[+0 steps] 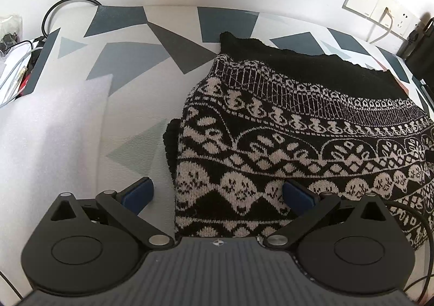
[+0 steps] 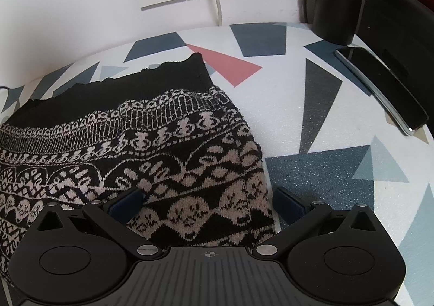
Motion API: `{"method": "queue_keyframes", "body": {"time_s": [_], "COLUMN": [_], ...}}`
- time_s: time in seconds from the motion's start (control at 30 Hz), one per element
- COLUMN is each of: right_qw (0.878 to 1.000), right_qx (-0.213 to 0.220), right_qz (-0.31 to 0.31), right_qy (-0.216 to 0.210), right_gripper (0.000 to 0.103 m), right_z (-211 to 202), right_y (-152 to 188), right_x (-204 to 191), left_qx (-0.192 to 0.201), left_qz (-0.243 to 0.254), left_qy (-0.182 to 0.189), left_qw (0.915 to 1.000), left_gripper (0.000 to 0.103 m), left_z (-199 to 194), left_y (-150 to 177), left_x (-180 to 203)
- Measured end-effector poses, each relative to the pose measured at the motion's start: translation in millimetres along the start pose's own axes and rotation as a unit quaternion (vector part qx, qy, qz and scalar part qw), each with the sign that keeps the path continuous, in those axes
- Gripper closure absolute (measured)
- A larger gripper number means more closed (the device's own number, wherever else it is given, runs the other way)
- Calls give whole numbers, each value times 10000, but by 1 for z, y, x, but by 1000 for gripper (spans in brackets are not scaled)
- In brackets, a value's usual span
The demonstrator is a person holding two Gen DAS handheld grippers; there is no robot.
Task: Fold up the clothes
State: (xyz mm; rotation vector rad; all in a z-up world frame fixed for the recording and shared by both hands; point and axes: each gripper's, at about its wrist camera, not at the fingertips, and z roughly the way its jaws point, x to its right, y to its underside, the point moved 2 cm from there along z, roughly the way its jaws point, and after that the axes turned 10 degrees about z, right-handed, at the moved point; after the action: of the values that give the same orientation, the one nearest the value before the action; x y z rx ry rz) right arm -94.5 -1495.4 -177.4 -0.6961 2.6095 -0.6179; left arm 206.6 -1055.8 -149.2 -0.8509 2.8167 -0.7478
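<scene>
On my far left, cables point(image 1: 19, 62) trail off the patterned table point(image 1: 135, 105). My left gripper point(image 1: 218, 196) hovers with its 2 fingers spread wide over the near left edge of the knitted sweater point(image 1: 284, 143), which lies already folded in the middle. My right gripper point(image 2: 208, 203), equally wide and holding nothing, straddles its right edge. A phone point(image 2: 379, 86) lies further right. The knit looks thick, soft and floppy; I would pinch both near corners.
</scene>
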Motion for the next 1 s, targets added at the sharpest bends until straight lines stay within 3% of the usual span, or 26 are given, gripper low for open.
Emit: {"method": "queue_keyframes", "body": {"time_s": [1.0], "right_qw": [10000], "right_qx": [32], "right_qz": [-56], "right_qy": [-35], "right_gripper": [1], "right_z": [0], "right_y": [1], "right_x": [1], "left_qx": [-19], "left_qz": [-18], "left_qy": [-85], "left_qw": [10000], "left_gripper": [0], "left_z": [3], "left_y": [0], "left_x": [4]}}
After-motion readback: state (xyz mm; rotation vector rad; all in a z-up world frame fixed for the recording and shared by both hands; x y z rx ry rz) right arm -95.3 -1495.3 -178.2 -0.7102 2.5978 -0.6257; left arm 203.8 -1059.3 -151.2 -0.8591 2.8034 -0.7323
